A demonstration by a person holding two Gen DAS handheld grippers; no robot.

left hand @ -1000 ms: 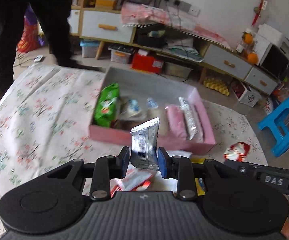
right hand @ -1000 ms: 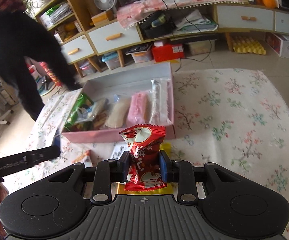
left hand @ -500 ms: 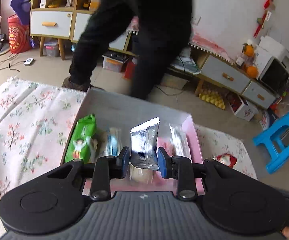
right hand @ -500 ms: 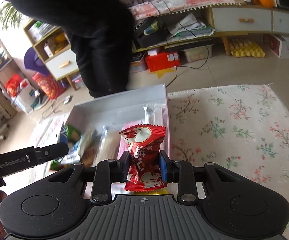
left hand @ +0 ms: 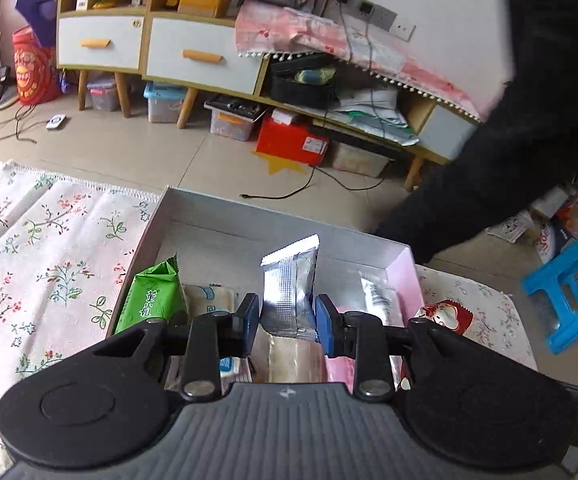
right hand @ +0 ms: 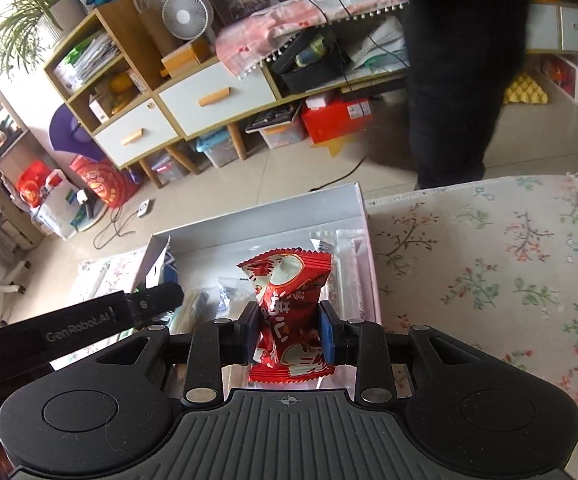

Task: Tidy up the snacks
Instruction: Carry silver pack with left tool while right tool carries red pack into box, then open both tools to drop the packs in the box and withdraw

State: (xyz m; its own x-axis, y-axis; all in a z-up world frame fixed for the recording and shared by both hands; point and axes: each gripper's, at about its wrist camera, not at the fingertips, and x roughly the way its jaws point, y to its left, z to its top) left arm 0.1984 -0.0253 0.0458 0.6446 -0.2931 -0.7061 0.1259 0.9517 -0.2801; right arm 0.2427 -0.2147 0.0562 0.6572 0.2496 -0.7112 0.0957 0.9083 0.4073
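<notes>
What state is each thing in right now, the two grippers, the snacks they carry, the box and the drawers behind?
Left gripper: shut on the silver packet.
Silver packet: upright, held above the box.
Right gripper: shut on the red packet.
Red packet: upright, crumpled, held above the box.
Box: open, lidless, partly filled.
Green packet: lying in the box's left end.
Cabinet drawers: closed.

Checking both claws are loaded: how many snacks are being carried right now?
2: a silver packet in the left claw, a red packet in the right claw, both over the box.
</notes>
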